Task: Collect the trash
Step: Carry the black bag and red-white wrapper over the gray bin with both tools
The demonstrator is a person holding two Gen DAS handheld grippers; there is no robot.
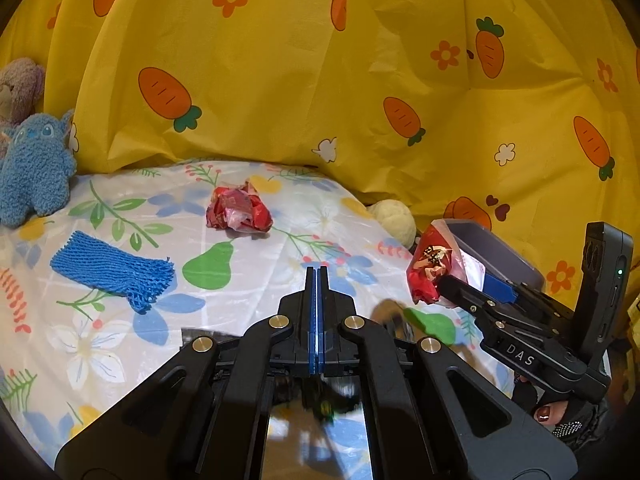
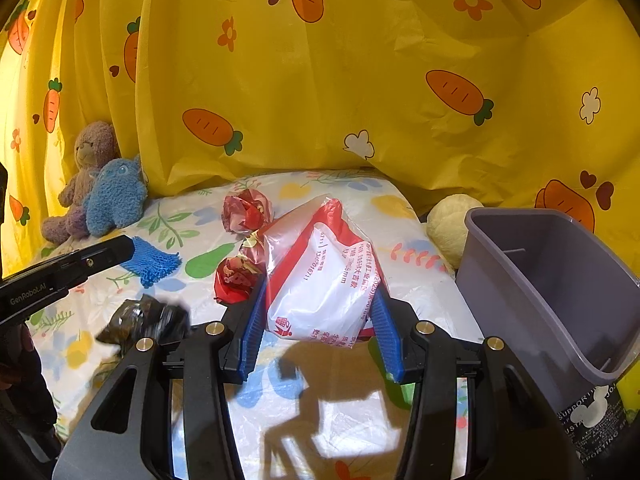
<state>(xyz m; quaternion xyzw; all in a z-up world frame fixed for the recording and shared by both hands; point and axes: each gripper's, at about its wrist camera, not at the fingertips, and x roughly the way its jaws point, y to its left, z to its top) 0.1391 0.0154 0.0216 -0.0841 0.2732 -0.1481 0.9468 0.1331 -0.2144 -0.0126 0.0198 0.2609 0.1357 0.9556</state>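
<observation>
Jaws of the left gripper (image 1: pixel 317 276) are closed on nothing; a plastic bag (image 2: pixel 320 280) is clamped by the right gripper (image 2: pixel 318 312), beside the grey bin's (image 2: pixel 560 288) rim.

The yellow curtain (image 1: pixel 280 80) closes the far side of the desk (image 1: pixel 248 300). Bare cloth is left between the blue net (image 1: pixel 114 270) and the red crumpled wrapper (image 1: pixel 239 212). The grey bin (image 2: pixel 560 280) blocks the right edge; a dark blurred lump (image 2: pixel 148 320), perhaps a bag, lies low left.

Glossy crinkled plastic bag (image 2: pixel 320 280), matt grey plastic bin (image 2: pixel 560 280), fuzzy blue plush toy (image 1: pixel 34 168), blue foam netting (image 1: pixel 116 272), smooth sheeny tablecloth (image 1: pixel 280 252).
</observation>
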